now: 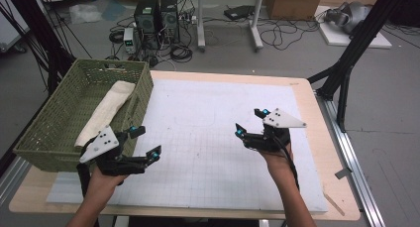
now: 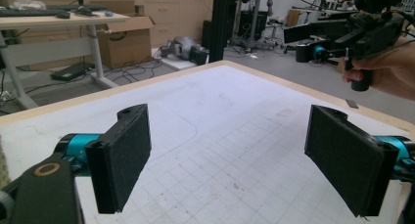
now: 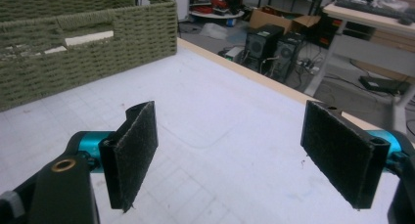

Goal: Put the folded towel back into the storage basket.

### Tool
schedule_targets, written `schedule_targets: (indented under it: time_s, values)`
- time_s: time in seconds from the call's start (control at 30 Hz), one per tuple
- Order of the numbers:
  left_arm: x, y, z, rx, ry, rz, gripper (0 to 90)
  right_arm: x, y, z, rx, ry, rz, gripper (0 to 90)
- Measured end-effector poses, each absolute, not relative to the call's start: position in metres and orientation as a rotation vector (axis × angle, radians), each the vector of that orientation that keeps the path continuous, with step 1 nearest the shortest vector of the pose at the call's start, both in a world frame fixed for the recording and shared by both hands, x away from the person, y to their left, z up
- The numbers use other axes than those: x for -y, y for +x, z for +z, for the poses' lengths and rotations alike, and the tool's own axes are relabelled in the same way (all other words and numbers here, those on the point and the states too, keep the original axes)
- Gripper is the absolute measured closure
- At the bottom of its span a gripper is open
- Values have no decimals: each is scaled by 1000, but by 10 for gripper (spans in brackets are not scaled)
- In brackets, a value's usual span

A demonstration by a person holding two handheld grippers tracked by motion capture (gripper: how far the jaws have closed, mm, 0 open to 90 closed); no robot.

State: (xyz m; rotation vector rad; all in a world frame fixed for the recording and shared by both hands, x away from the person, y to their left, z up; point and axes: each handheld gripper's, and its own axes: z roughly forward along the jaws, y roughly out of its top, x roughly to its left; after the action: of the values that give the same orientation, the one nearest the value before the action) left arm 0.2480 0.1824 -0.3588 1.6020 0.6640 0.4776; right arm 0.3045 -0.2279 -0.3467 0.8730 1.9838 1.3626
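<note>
Both my grippers, left gripper [image 1: 145, 141] and right gripper [image 1: 249, 121], hover jaws apart, empty. Towel [image 1: 106, 111] lies lengthwise in basket [image 1: 141, 95], far-left; left is nearer.

A pale wooden desk [image 1: 324, 138] carries a white gridded mat [image 1: 218, 138] — and, at its left edge, a green woven basket [image 1: 54, 138].

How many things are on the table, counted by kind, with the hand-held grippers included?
Woven green basket: 1
Rolled cream towel inside the basket: 1
White grid mat: 1
Grippers: 2, left gripper and right gripper, both open
Total: 5
</note>
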Motion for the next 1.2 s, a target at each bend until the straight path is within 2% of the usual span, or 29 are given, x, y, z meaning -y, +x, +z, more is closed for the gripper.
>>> schedule_targets:
  time_s: [0.57, 1.2]
  values:
    - [-155, 258, -383, -636, 1643, 452, 178, 281, 258, -386, -1883, 1013, 1296, 204]
    - [-144, 264, -414, -657, 1687, 417, 179, 305, 242, -420, -1870, 1095, 1253, 181]
